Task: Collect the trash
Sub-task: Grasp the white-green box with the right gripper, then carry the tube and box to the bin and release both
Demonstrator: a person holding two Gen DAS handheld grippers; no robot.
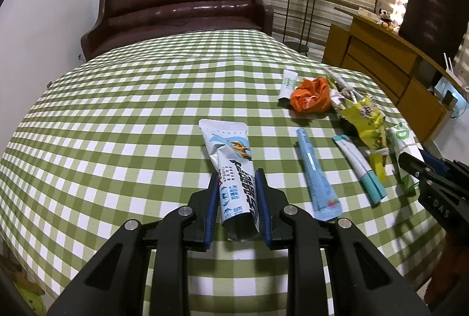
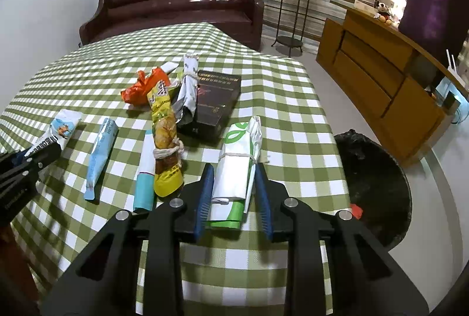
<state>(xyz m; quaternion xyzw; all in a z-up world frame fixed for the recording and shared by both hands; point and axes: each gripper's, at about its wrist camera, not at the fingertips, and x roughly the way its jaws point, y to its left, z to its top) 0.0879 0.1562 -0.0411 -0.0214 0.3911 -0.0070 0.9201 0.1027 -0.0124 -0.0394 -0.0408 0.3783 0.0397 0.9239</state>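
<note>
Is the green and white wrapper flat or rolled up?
Rolled up. The green and white wrapper is a bundle with string tied round its middle, lying on the checked tablecloth between the right gripper's fingers.

black box partly under wrappers, bin cut by table edge

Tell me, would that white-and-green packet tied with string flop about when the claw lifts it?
Probably only a little. The white-and-green packet is rolled and bound with string, so it should hold together. It looks like thin wrapper, likely light. The right gripper straddles it; its glossy film might slip.
</note>
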